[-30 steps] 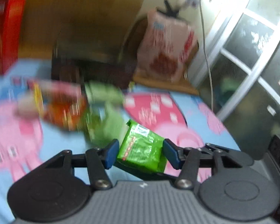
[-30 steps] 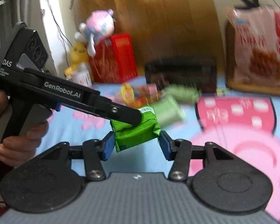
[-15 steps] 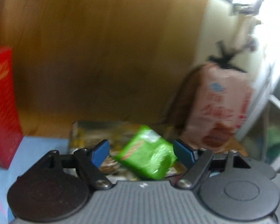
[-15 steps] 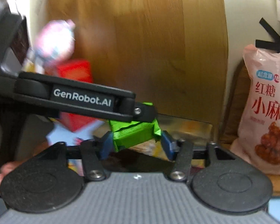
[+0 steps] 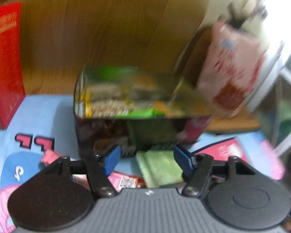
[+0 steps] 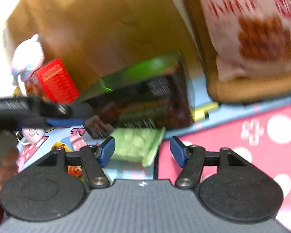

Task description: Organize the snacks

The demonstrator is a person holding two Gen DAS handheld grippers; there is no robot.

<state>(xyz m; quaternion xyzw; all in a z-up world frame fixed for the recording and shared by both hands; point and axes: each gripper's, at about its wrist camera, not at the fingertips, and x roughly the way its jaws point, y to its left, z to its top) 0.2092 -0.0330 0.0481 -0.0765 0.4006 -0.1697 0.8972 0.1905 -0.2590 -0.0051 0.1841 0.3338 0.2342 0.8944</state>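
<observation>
The dark snack box (image 5: 137, 134) stands open on the cartoon sheet, with blurred packets and a patch of bright green (image 5: 110, 70) inside. My left gripper (image 5: 147, 161) hovers in front of it. Its jaws are closing and grip nothing. A pale green packet (image 5: 161, 167) lies on the sheet below the gap. My right gripper (image 6: 142, 153) is also closing on nothing above that same pale green packet (image 6: 137, 145). It faces the box (image 6: 151, 108), where green (image 6: 141, 71) shows inside. A black finger (image 6: 75, 110) of the left gripper reaches in from the left.
A red carton (image 5: 3, 64) stands at the left and a big pink snack bag (image 5: 232, 68) leans at the right, against a wooden board. A pink packet with a QR code (image 5: 124, 181) lies near the left gripper. A plush toy (image 6: 27, 58) and a hand (image 6: 2, 165) are at the left.
The bright green packet that sat between both grippers' jaws is gone from them. Both views have dropped towards the box, and the right view has rolled.
</observation>
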